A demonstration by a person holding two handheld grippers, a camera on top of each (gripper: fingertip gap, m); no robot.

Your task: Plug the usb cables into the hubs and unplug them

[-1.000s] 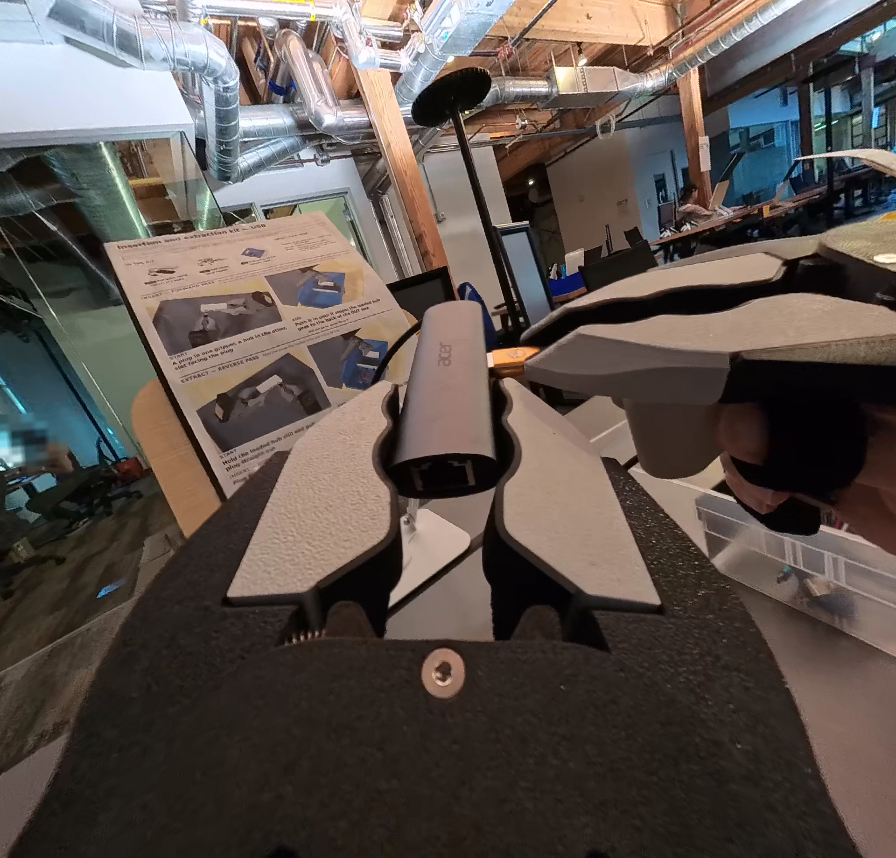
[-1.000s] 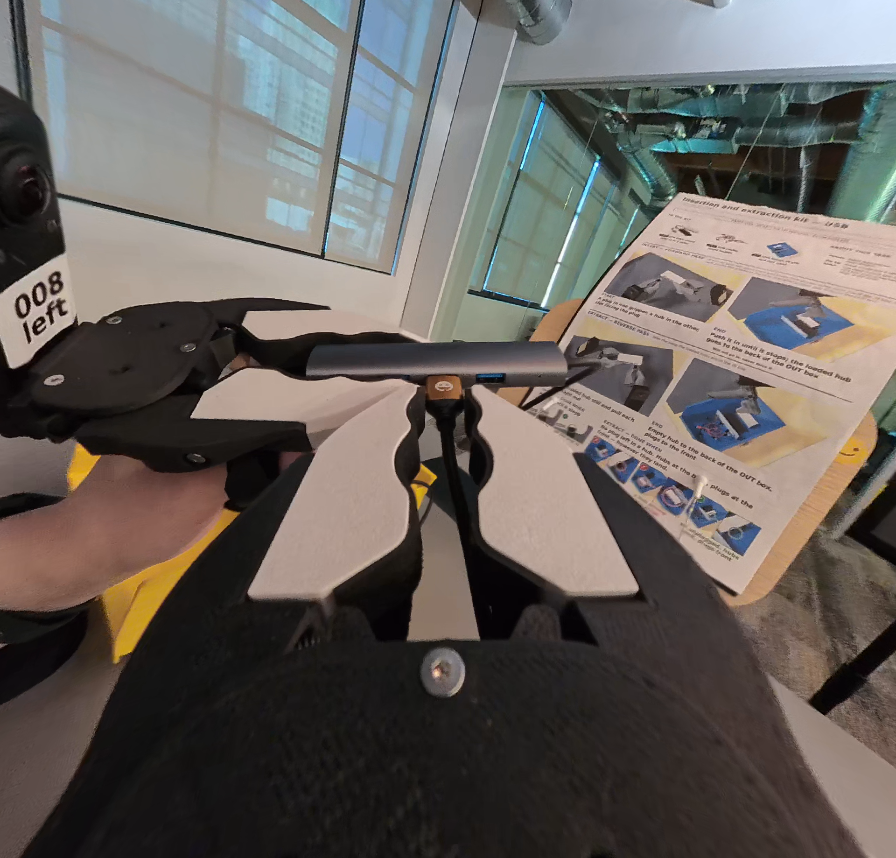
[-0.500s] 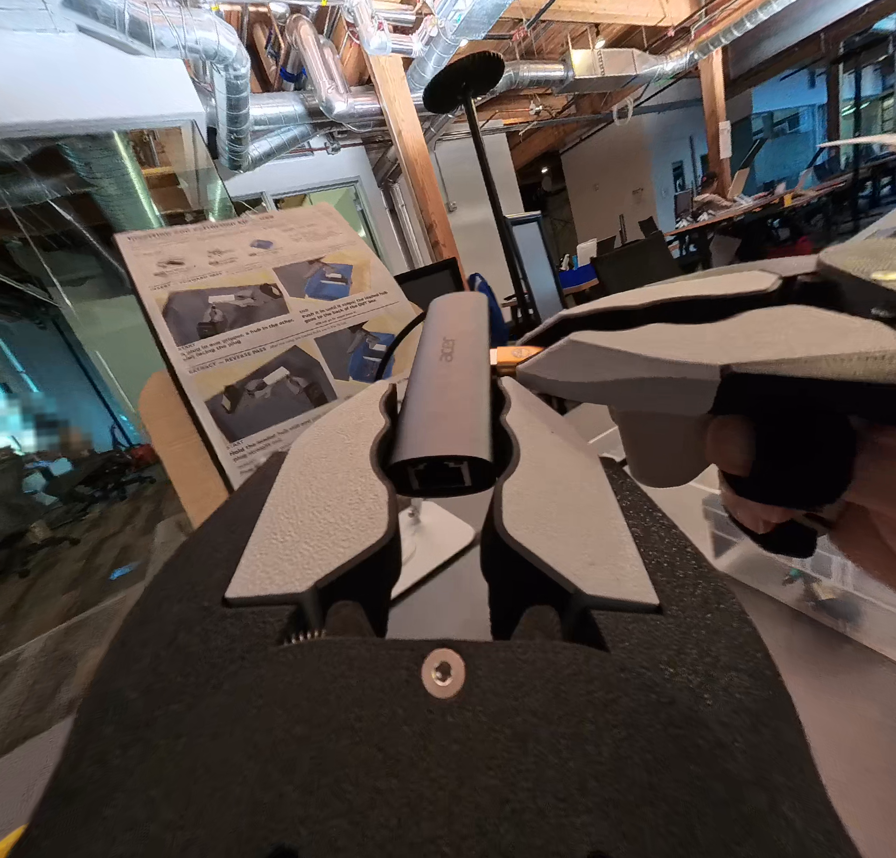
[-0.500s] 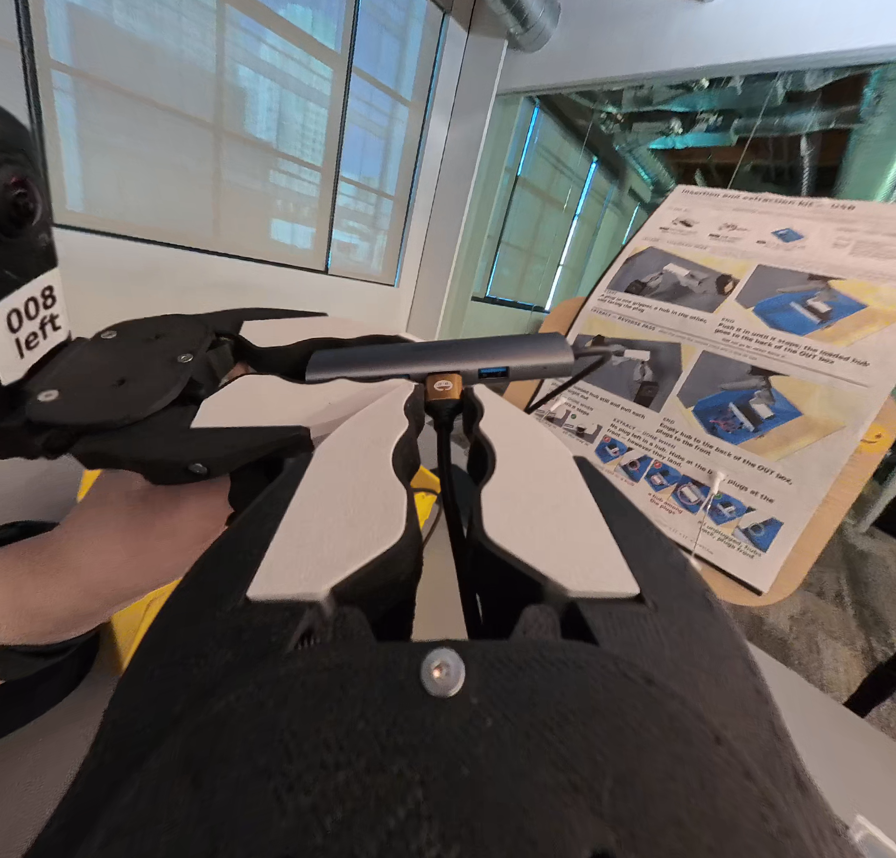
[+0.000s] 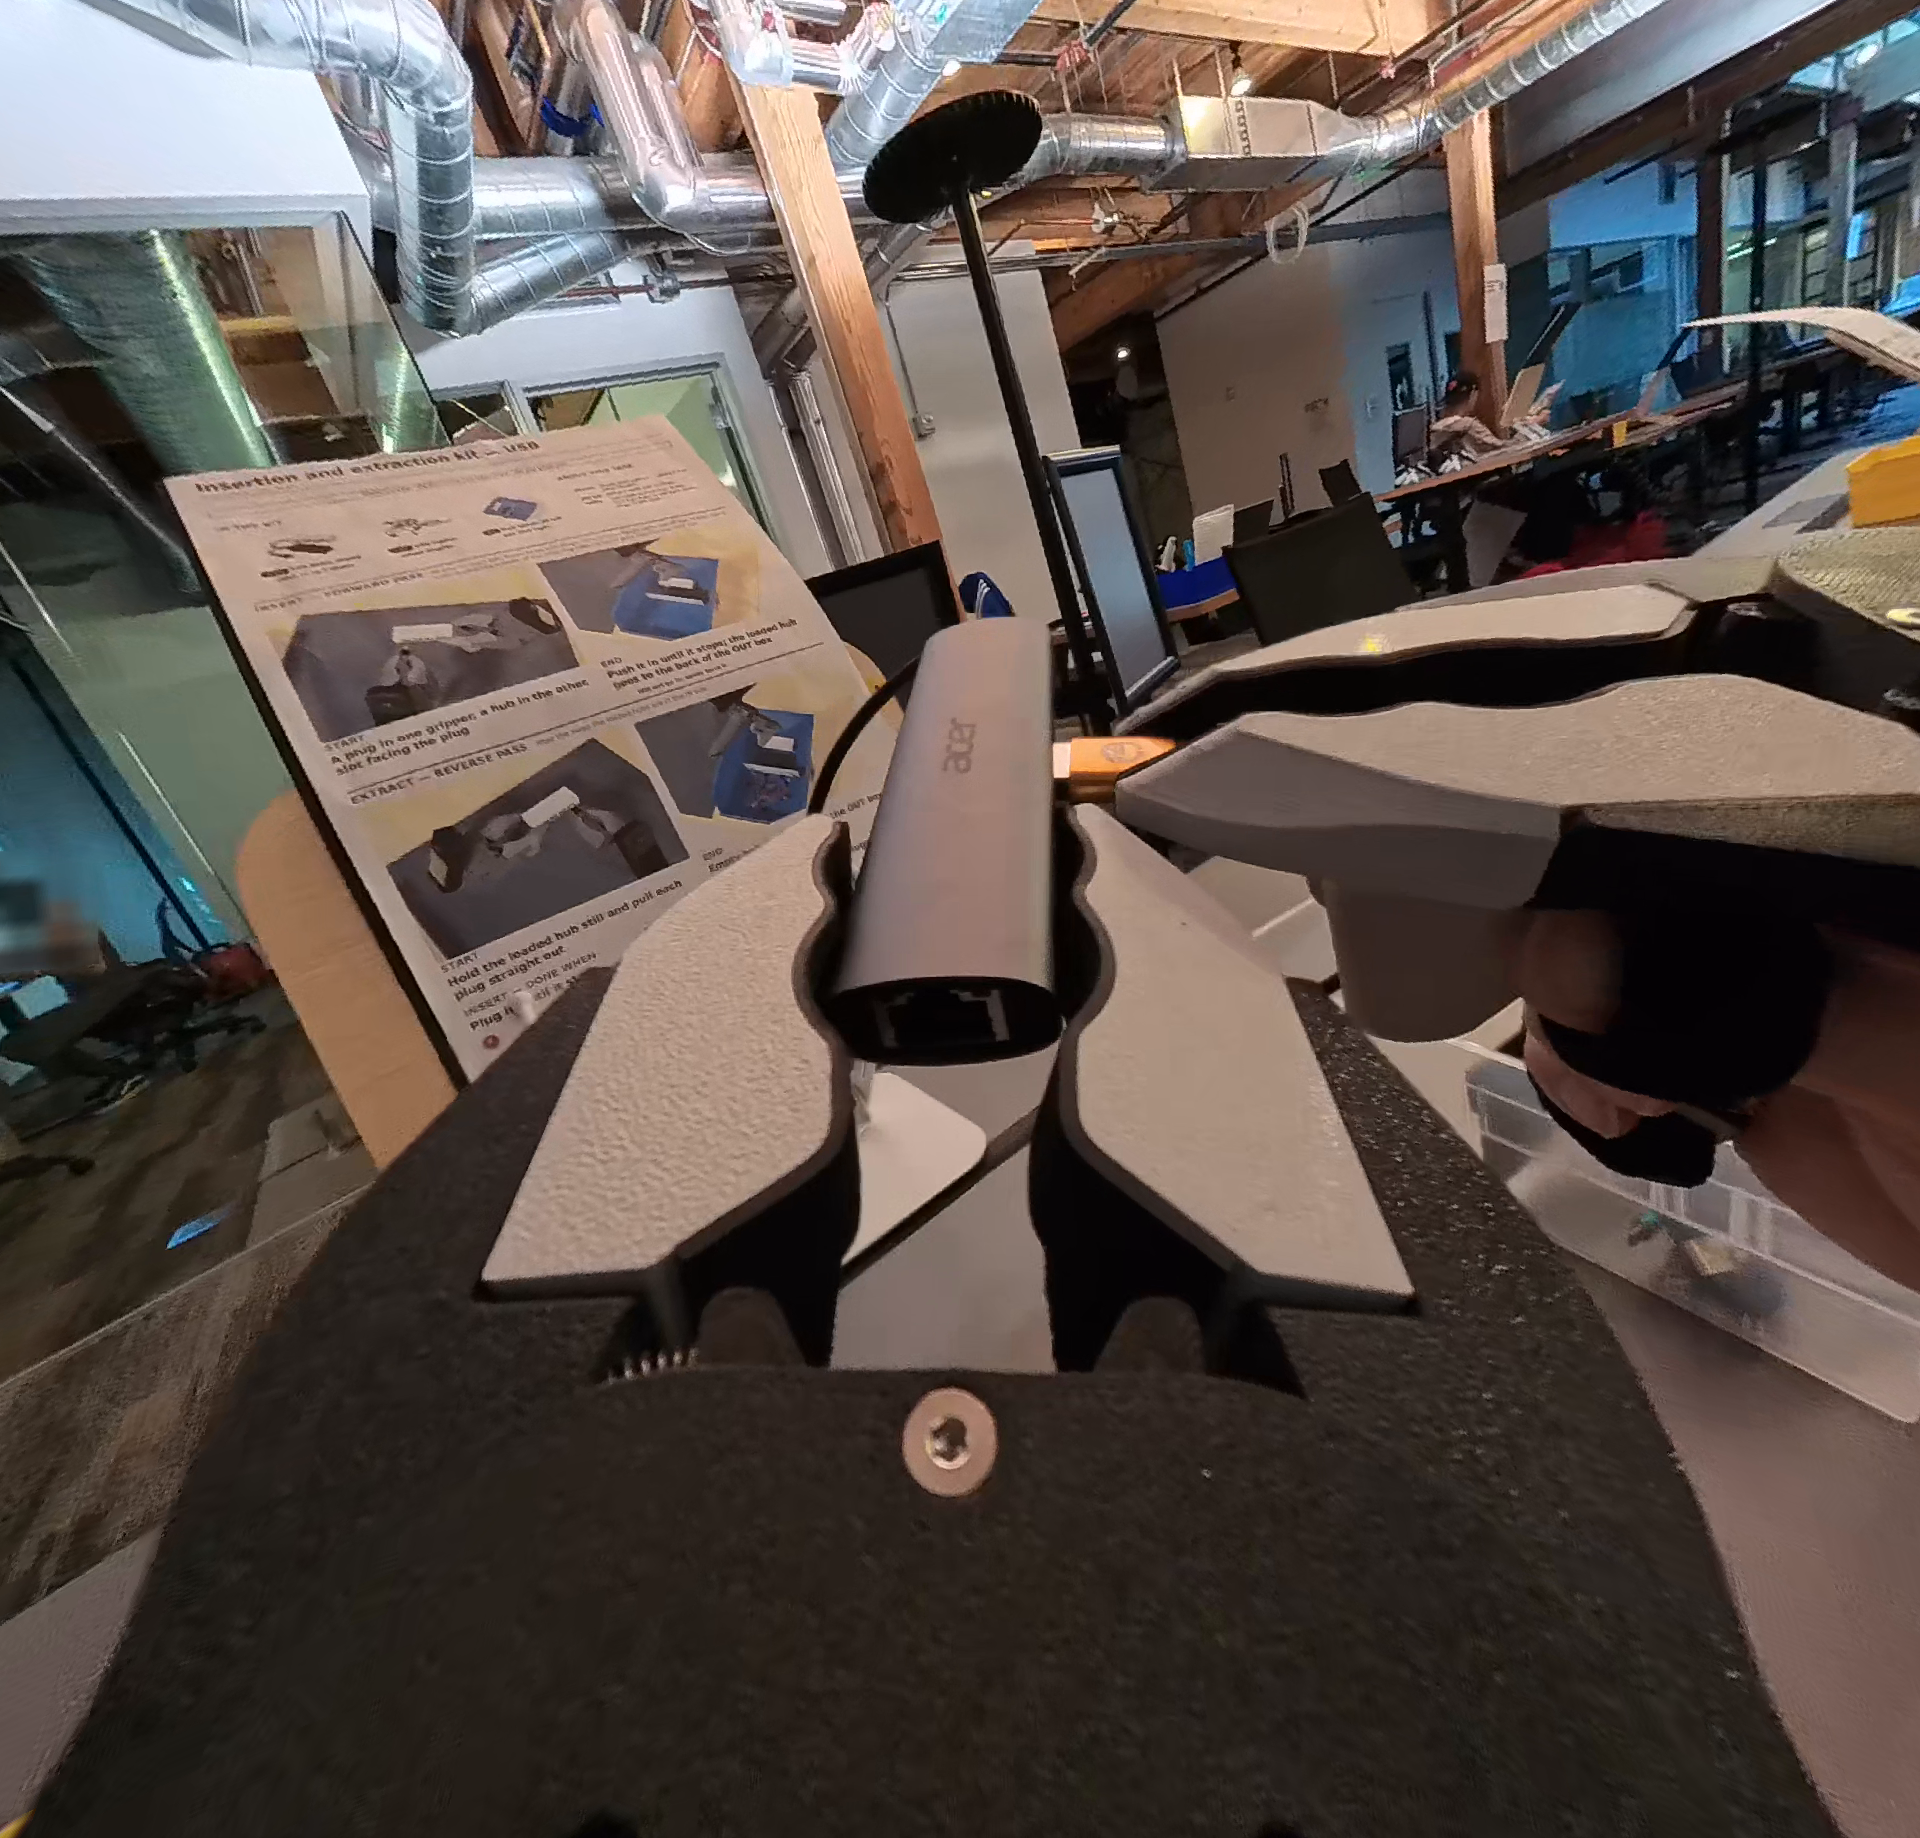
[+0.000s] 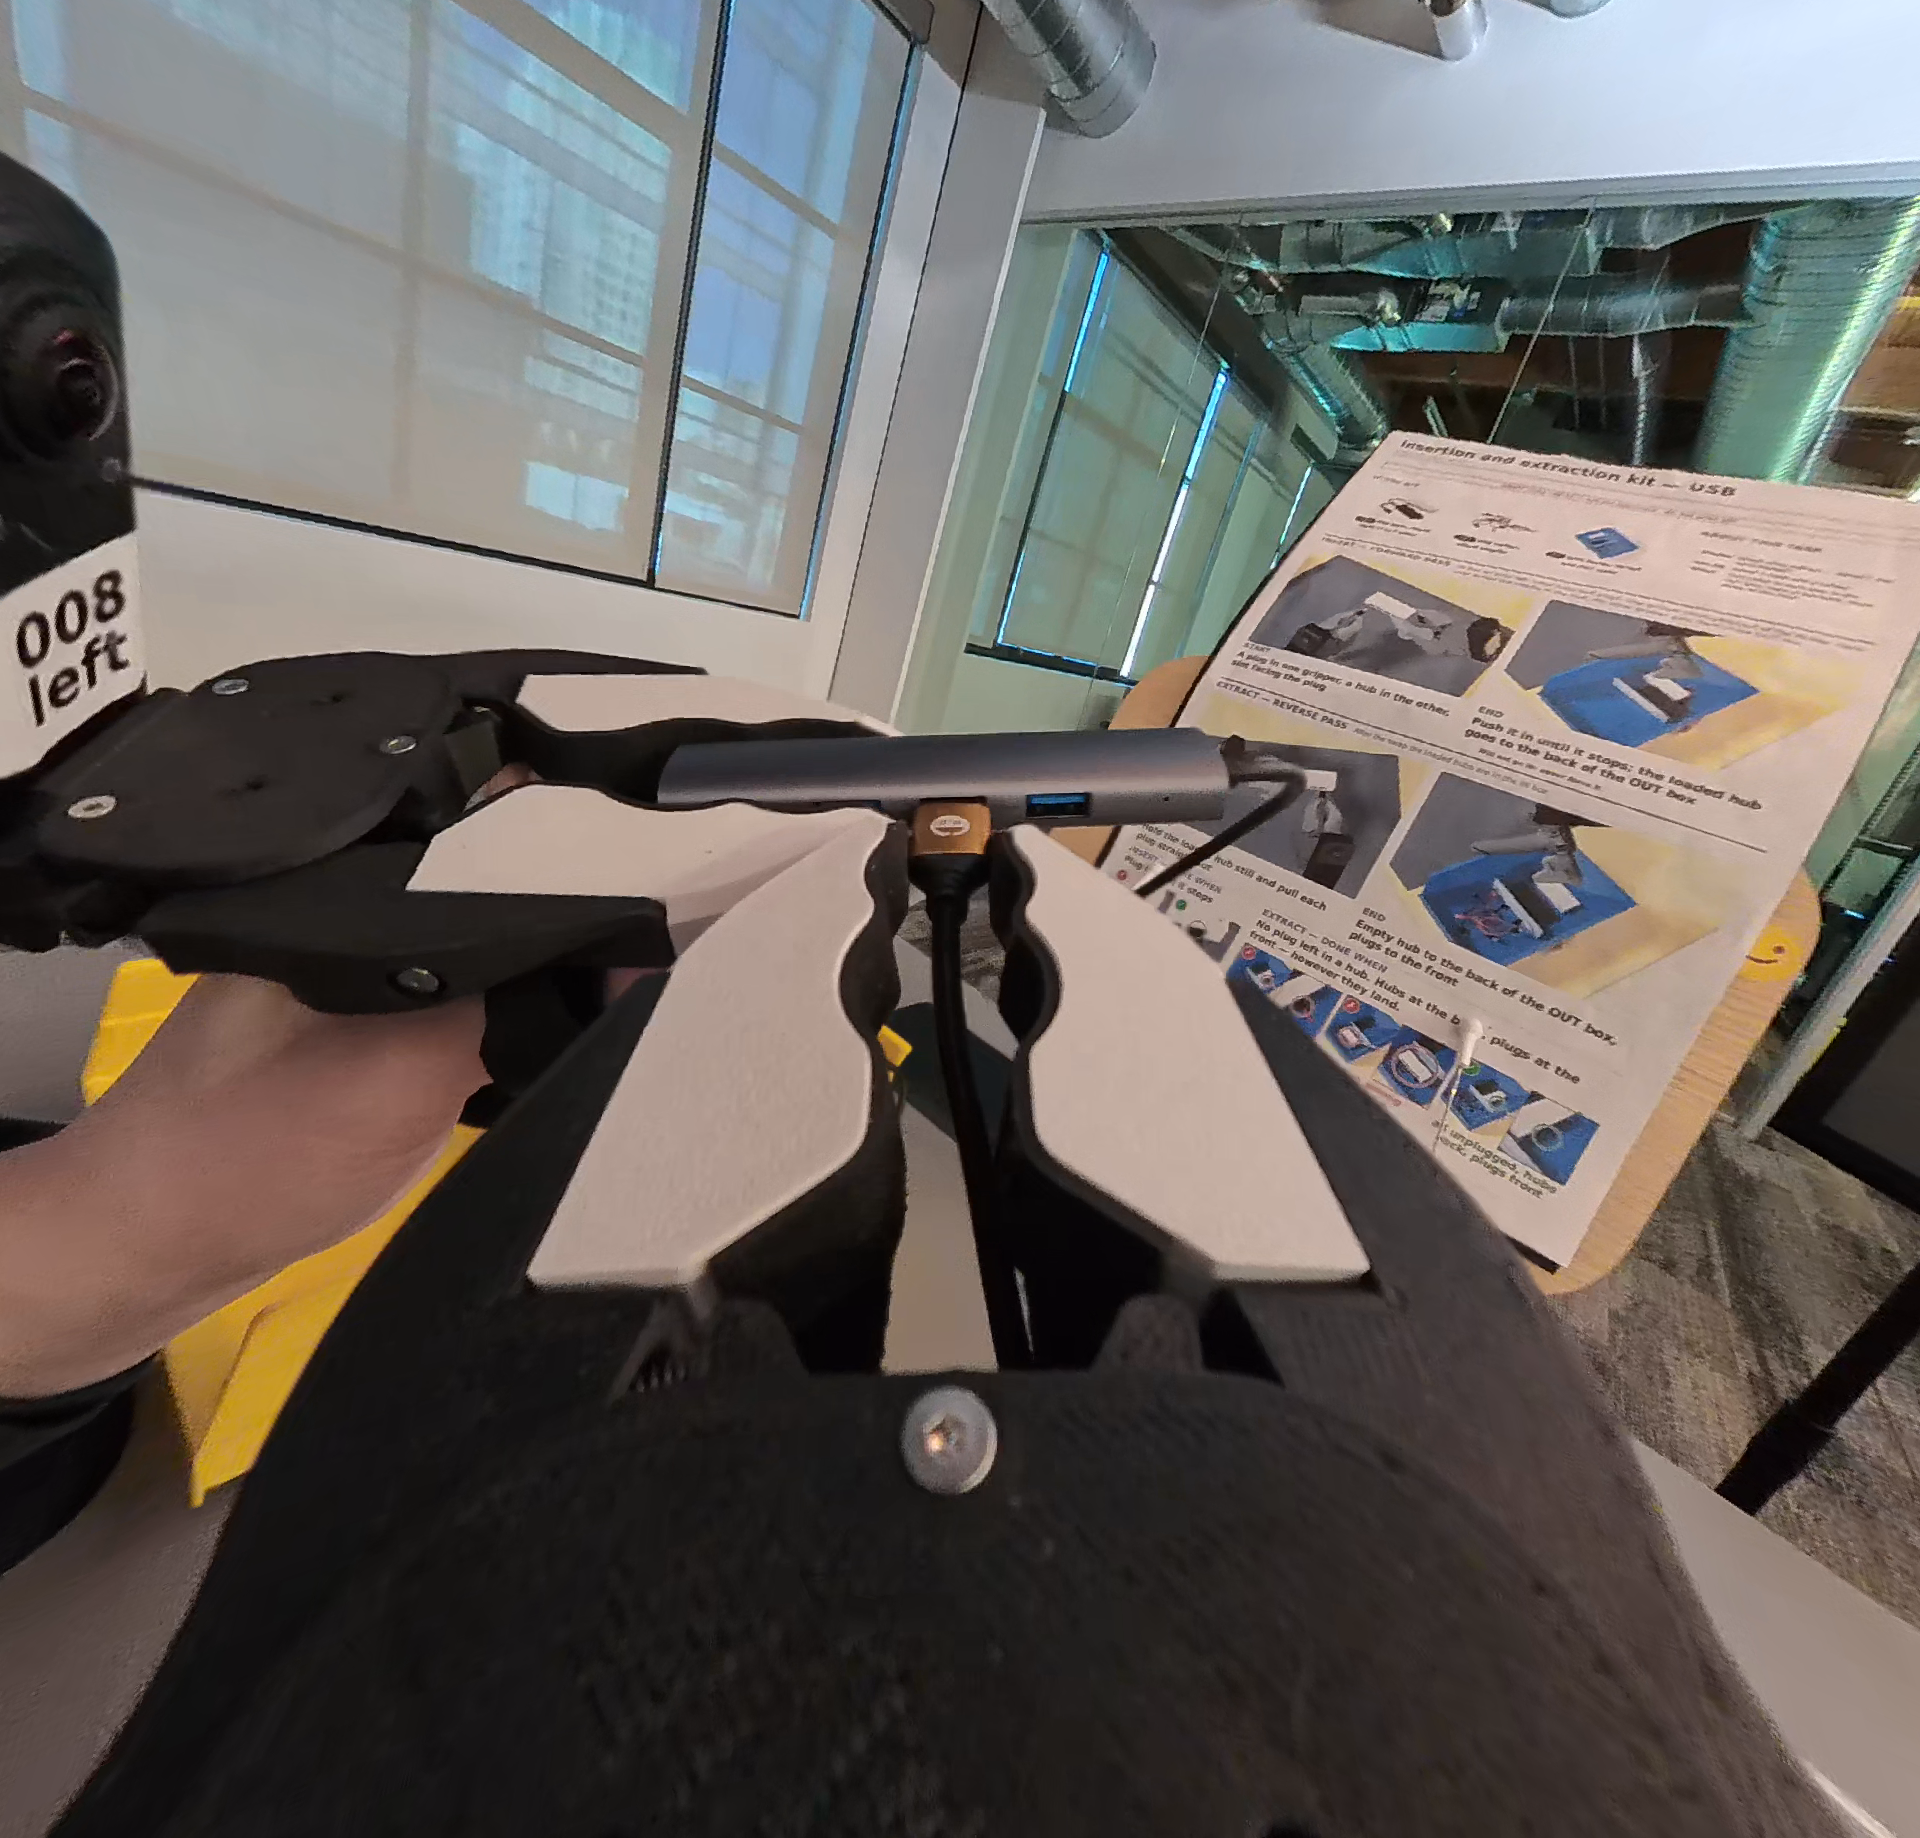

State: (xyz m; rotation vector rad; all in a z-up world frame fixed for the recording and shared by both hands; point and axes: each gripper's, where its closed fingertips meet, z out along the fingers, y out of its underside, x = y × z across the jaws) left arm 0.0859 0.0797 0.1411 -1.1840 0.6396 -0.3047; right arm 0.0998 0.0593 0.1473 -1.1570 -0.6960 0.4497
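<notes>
On your left, the left gripper [image 5: 951, 915] is pinching the grey hub [image 5: 961, 822] by its near end, fingers pressed against both long sides, so the body sticks straight out ahead of you and its side ports face right, clear of the fingers. That grip looks chosen to brace the hub against a sideways push or pull without covering the row of ports. Behind it the printed instruction sheet [image 5: 499, 708] leans on its wooden board, well apart from the work. Moving right, the gold plug [image 5: 1112, 758] sits against the hub's right side; from the right wrist view it appears seated in a port, beside an empty blue one [image 6: 1058, 804]. Your right gripper [image 6: 948, 853] is closed on that plug just behind its metal collar, with the black cable [image 6: 961, 1092] trailing back between the fingers, so force runs straight along the port's axis. Whether you are finishing the insertion or starting the pull I cannot tell. Far right, a clear plastic box [image 5: 1704, 1258] waits on the table.
</notes>
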